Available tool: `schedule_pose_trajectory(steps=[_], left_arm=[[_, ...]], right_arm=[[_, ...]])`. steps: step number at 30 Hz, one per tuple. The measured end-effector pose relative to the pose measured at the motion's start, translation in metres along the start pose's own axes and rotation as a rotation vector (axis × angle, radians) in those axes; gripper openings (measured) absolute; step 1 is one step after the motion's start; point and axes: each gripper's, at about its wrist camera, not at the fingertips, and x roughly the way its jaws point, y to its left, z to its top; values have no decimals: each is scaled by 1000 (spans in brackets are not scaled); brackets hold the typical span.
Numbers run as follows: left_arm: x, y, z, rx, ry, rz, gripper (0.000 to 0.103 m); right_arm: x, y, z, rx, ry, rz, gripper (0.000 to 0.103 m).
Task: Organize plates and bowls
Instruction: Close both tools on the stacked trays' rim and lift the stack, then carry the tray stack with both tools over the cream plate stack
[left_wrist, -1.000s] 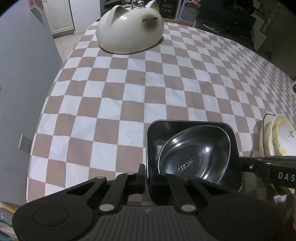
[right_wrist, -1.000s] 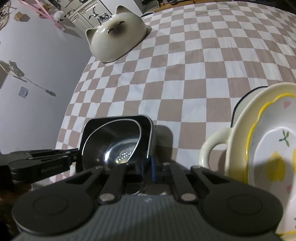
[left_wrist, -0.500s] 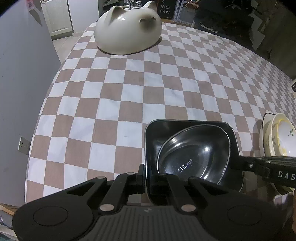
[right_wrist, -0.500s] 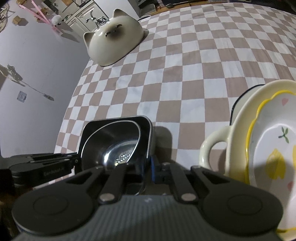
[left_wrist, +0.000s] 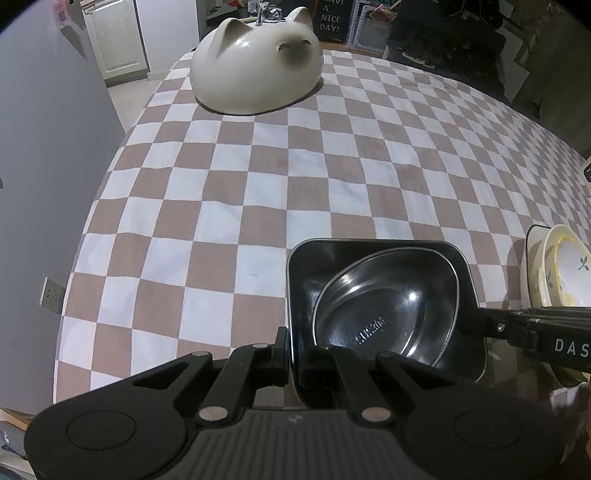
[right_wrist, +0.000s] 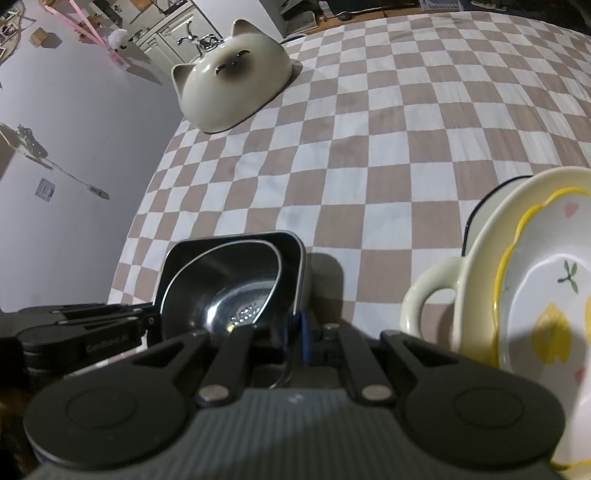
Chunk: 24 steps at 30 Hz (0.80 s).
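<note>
A black square bowl (left_wrist: 306, 280) holds a shiny steel bowl (left_wrist: 384, 314) tilted inside it. My left gripper (left_wrist: 293, 363) is shut on the black bowl's near rim. My right gripper (right_wrist: 295, 339) is shut on its right rim (right_wrist: 297, 273) and shows in the left wrist view (left_wrist: 517, 325). The black bowl appears lifted a little above the checkered cloth. A stack of cream and yellow flowered dishes (right_wrist: 535, 280) with a loop handle (right_wrist: 424, 295) stands at the right, also in the left wrist view (left_wrist: 561, 269).
An upturned cream cat-face bowl (left_wrist: 258, 62) sits at the table's far left corner, also in the right wrist view (right_wrist: 232, 85). The checkered tablecloth (left_wrist: 295, 166) ends at the left edge beside a grey wall (left_wrist: 44, 147). Dark furniture lies beyond the far edge.
Both grippers and the black bowl with the steel bowl have risen and moved toward the far side; the cat bowl looks closer.
</note>
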Motion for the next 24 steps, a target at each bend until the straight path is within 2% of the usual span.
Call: schedule_pose_trajectory(steps=[6, 12, 18, 24], left_arm=[[-10, 3, 1, -17, -38, -14, 4], [-29, 7, 1, -50, -97, -27, 4], [-58, 1, 3, -85, -197, -42, 5], [-86, -14, 4, -102, -295, -90, 7]], right_arm=[[-4, 3, 3, -27, -18, -1, 8], [-18, 5, 11, -56, -64, 36, 8], [-41, 5, 22, -67, -132, 88, 8], [-78, -4, 32, -102, -222, 138, 8]])
